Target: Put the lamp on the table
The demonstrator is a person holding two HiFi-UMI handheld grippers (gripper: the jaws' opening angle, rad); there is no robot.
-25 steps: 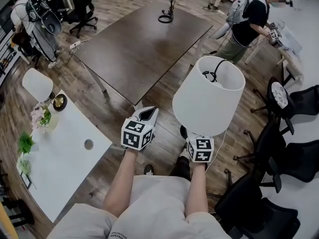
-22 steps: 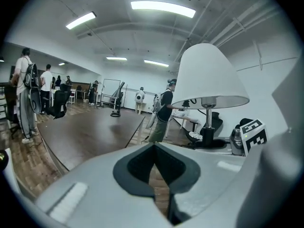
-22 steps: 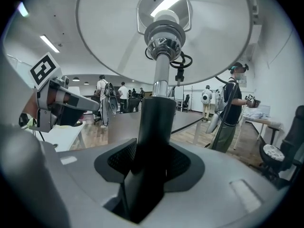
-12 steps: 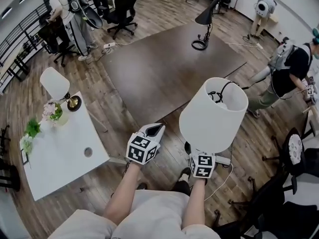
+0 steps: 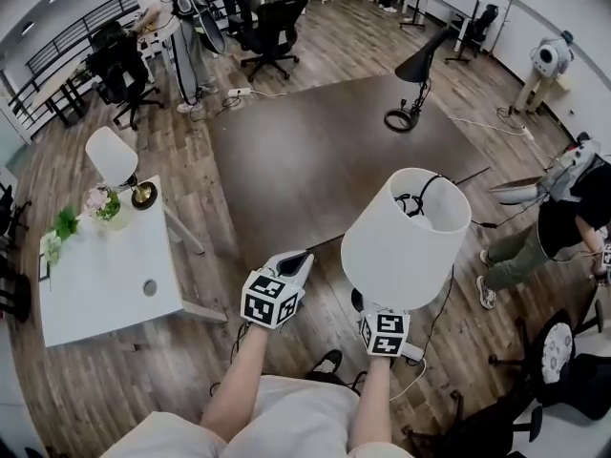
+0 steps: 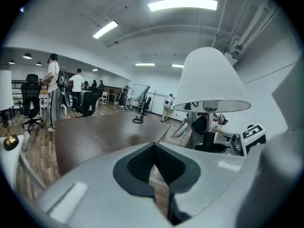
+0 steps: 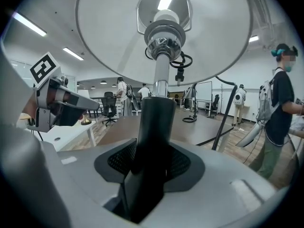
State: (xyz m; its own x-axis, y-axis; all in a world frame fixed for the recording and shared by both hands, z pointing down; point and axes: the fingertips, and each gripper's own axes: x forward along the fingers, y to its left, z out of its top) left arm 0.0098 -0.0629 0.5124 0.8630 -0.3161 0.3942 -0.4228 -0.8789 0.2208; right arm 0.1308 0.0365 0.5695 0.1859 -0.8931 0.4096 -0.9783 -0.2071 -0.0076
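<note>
Right gripper view: the right gripper (image 7: 148, 167) was seen clamped on the black stem of the lamp (image 7: 161, 37), which was held upright. The left gripper (image 6: 155, 172) was pressed together, empty. Over the last second the lamp had been carried nearer the dark table (image 5: 315, 151), close before its near edge, and setting down was judged still to come.

Head view: from above the person's head, facing forward and steeply down over both forearms. The dark table (image 5: 315, 170) is ahead, with floor all round it.
Left gripper view: rides on the left gripper (image 5: 292, 261), close behind its jaws, looking roughly level across the dark table's top.
Right gripper view: rides on the right gripper (image 5: 384, 321), tilted upward, close under the lamp (image 7: 161, 46) and looking into its shade.
Shared: all three views take in the dark table and the lamp. The right gripper view also catches the left gripper at its left edge.
</note>
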